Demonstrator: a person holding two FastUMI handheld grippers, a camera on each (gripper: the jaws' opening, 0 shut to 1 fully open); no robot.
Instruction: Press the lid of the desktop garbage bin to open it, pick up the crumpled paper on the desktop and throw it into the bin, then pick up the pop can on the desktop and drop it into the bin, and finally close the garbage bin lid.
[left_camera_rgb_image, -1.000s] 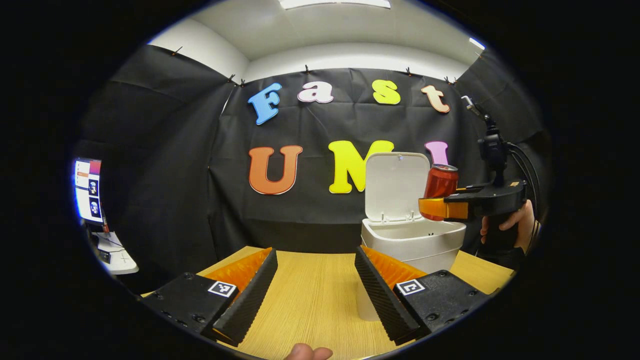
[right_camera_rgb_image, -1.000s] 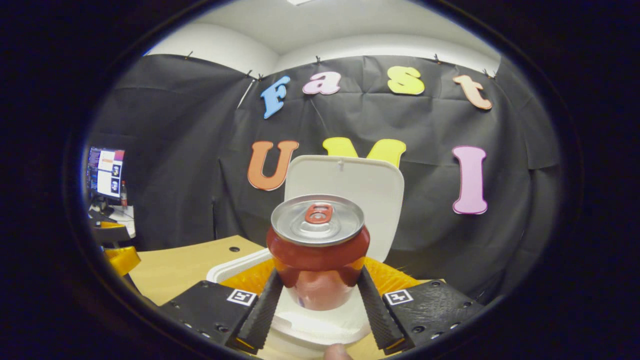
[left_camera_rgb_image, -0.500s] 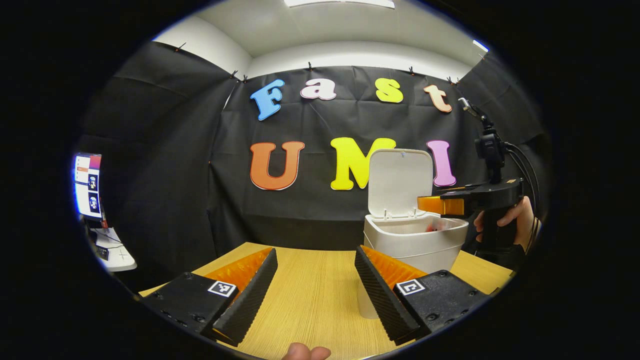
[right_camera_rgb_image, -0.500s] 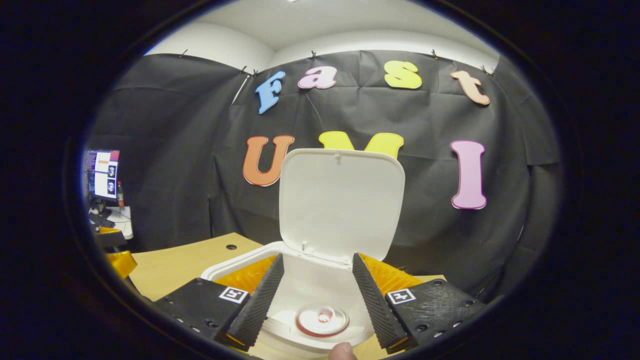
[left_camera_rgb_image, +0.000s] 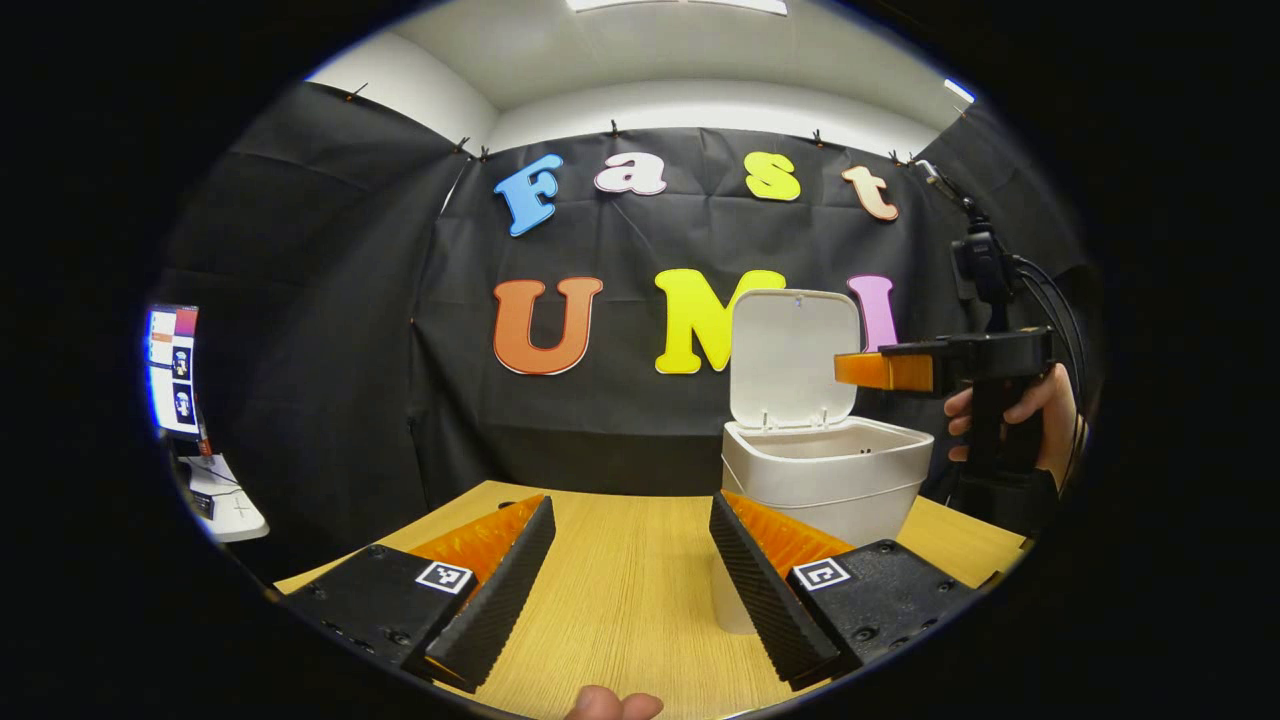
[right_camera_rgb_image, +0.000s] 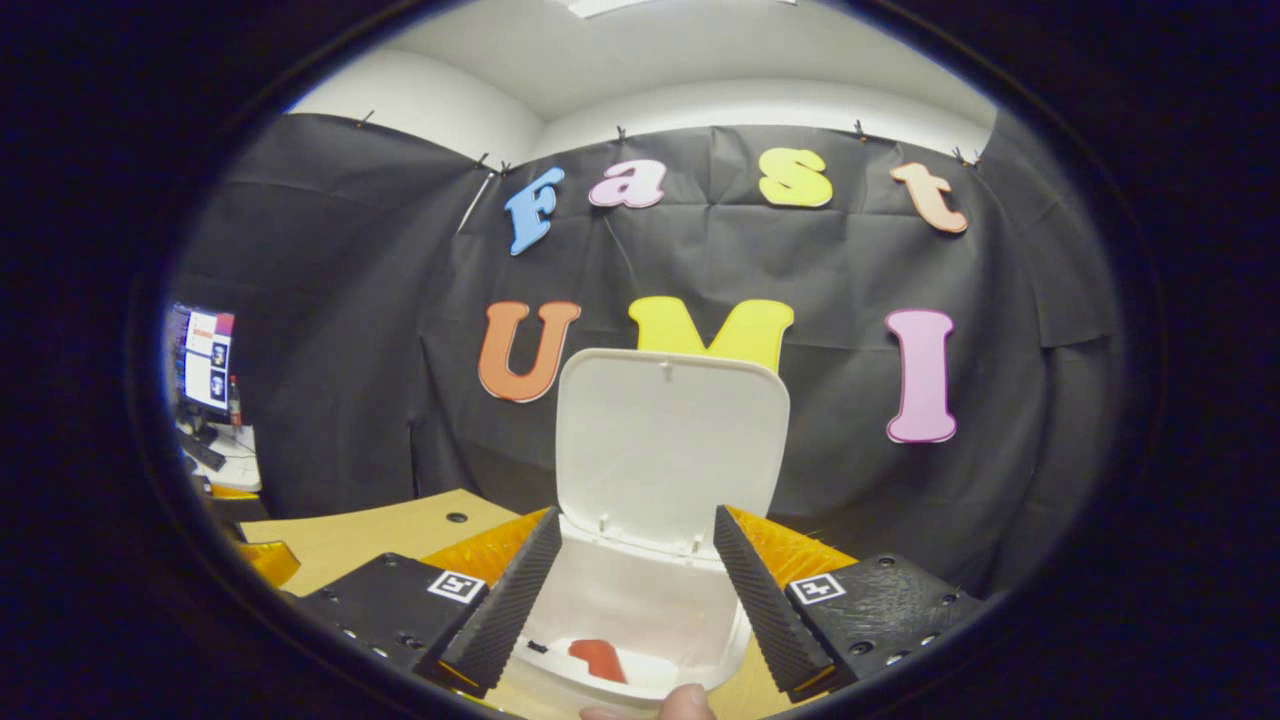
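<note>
The white bin (left_camera_rgb_image: 825, 480) stands on the wooden table (left_camera_rgb_image: 620, 590) at the right, its lid (left_camera_rgb_image: 795, 355) tipped up and back. In the right gripper view the lid (right_camera_rgb_image: 665, 445) rises straight ahead, and a bit of the red can (right_camera_rgb_image: 597, 658) lies down inside the bin (right_camera_rgb_image: 640, 625). My right gripper (right_camera_rgb_image: 632, 600) hovers open above the bin's mouth, holding nothing. In the left gripper view that right gripper (left_camera_rgb_image: 880, 370) juts in above the bin's right rim, held by a hand (left_camera_rgb_image: 1035, 415). My left gripper (left_camera_rgb_image: 630, 575) is open and empty, low over the table left of the bin.
A monitor (left_camera_rgb_image: 170, 370) and a small white desk (left_camera_rgb_image: 225, 505) stand off to the left beyond the table. The table has a small round hole (right_camera_rgb_image: 456, 517) near its far edge. Black cloth walls close the booth behind the bin.
The right gripper opened and let the red can fall into the bin. It has since risen a little above the bin's mouth. The left gripper has barely moved.
</note>
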